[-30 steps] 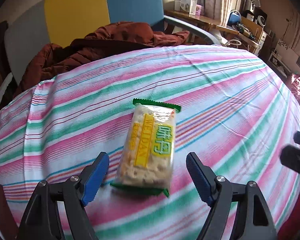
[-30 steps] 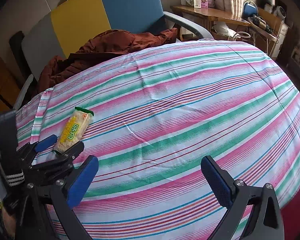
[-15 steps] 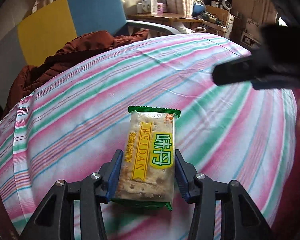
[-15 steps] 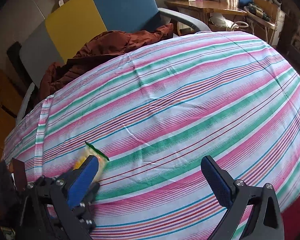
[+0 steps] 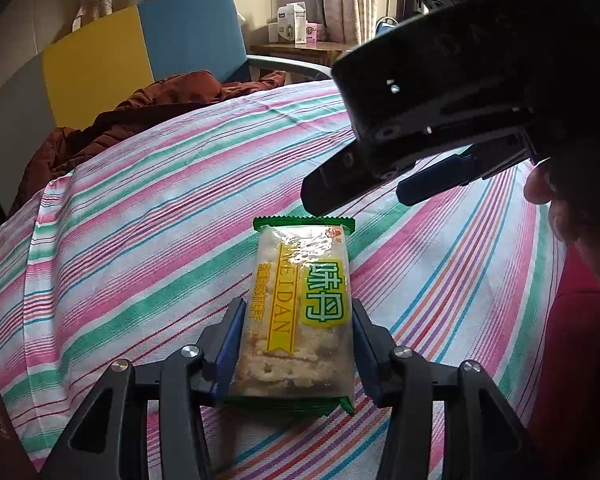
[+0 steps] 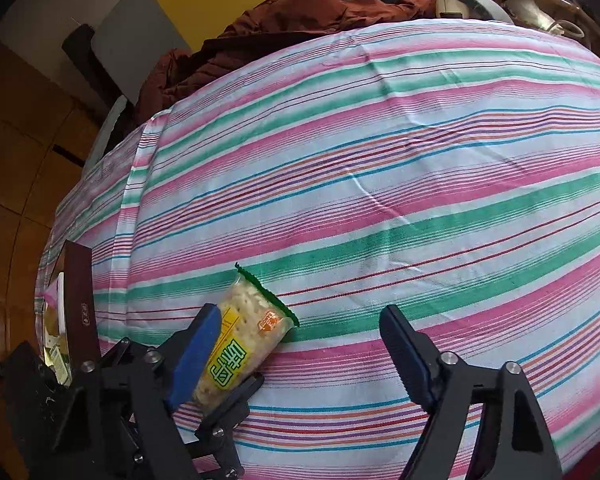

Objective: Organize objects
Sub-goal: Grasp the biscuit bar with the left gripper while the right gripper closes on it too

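A clear cracker packet (image 5: 300,272) with green ends and a yellow-green label is clamped at its near end between the blue pads of my left gripper (image 5: 298,314), which is shut on it. The packet points away from me over the striped cloth (image 5: 148,240). My right gripper (image 5: 356,198) hovers just beyond the packet's far end, seen from the side. In the right wrist view, the right gripper (image 6: 300,356) is open with nothing between its fingers. The packet (image 6: 256,320) lies partly behind its left pad, and a black left-gripper finger (image 6: 236,398) shows beneath.
A brown jacket (image 5: 148,112) is heaped on a yellow and blue chair (image 5: 140,48) behind the bed. A dark brown box (image 6: 78,292) holding small items stands at the cloth's left edge. A hand (image 5: 548,208) and a red sleeve (image 5: 576,360) fill the right.
My left gripper shut on the packet, which lay between its open pads a second ago, and carried it right. The right gripper moved in close over the packet's far end.
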The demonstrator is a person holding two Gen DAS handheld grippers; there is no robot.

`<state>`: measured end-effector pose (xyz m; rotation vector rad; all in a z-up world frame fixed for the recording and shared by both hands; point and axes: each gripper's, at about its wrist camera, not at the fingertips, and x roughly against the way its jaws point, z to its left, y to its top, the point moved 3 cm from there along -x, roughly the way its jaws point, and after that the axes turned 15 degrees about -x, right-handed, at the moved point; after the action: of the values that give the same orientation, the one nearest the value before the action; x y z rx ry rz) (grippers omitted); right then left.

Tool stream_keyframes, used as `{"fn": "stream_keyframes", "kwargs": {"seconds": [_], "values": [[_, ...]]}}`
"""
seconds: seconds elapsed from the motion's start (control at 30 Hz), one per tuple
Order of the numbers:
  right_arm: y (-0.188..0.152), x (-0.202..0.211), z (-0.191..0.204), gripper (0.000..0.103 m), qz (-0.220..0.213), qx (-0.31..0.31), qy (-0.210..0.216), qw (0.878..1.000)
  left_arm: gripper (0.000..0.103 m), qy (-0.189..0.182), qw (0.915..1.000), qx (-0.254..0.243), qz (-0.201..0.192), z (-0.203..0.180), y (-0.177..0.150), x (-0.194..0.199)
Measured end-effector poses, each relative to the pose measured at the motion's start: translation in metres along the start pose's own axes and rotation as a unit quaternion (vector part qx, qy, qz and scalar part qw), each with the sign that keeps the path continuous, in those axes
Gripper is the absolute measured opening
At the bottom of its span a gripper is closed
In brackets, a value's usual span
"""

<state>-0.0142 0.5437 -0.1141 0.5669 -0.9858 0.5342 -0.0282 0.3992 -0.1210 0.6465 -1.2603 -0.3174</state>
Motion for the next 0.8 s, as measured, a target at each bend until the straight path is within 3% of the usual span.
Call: {"fn": "stream_keyframes", "kwargs": {"seconds": [0.4,0.57,0.8], "values": [[-0.012,-0.023,0.029,0.073,0.024,0.066,-0.007,0.997,0.052,0.003,1.0,0.0,-0.007,0.004,-0.002,0.003],[-0.015,-0.03,0.029,0.065,0.035,0.076,-0.018,0.996,0.053,0.003,1.0,0.001,-0.007,0.007,-0.003,0.003],[-0.016,-0.03,0.03,0.065,0.035,0.076,-0.019,0.996,0.053,0.005,1.0,0.0,-0.009,0.013,-0.003,0.004]]}}
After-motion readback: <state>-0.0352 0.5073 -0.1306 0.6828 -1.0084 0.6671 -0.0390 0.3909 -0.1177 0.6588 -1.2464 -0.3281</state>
